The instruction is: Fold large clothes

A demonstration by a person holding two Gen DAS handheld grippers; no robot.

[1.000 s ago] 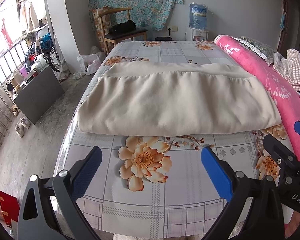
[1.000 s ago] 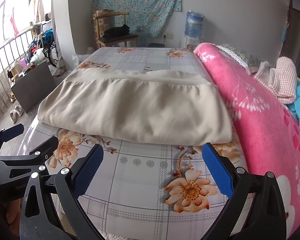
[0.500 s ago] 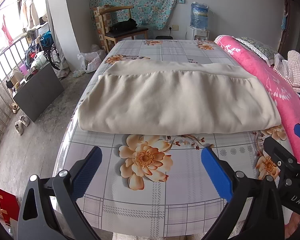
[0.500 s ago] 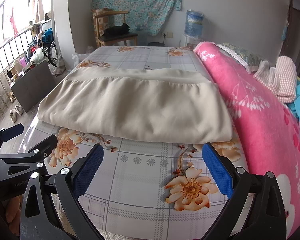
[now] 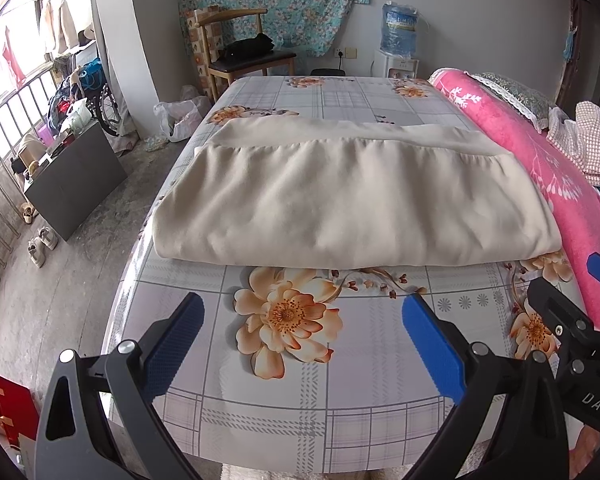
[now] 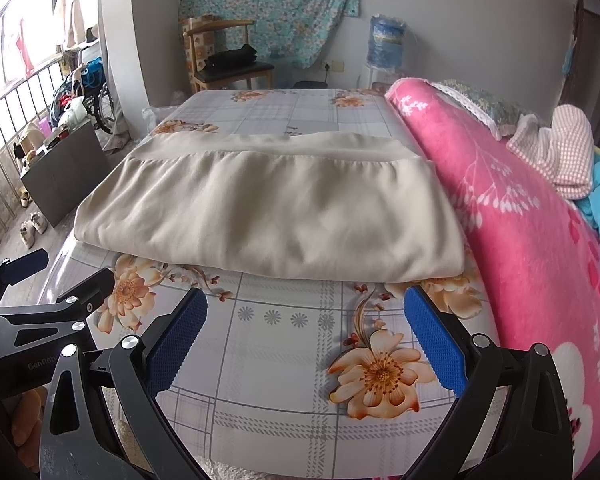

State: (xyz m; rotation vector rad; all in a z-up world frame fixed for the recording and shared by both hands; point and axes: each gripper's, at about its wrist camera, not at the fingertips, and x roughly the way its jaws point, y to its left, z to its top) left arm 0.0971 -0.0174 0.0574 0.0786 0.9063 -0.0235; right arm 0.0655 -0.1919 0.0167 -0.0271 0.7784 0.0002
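A large beige garment (image 5: 348,200) lies folded flat across the middle of the bed, its band edge at the far side; it also shows in the right wrist view (image 6: 268,216). My left gripper (image 5: 302,336) is open and empty, held above the bed's near end, short of the garment's front edge. My right gripper (image 6: 306,332) is open and empty, beside it to the right, also short of the garment. Each gripper shows at the edge of the other's view.
The bed has a floral checked sheet (image 5: 340,412). A rolled pink blanket (image 6: 532,240) runs along its right side with checked cloth (image 6: 556,148) on it. A chair (image 5: 240,56), a water dispenser (image 5: 398,40) and floor clutter (image 5: 72,152) stand beyond.
Both grippers have drifted very slightly; the garment has not moved and both stay open.
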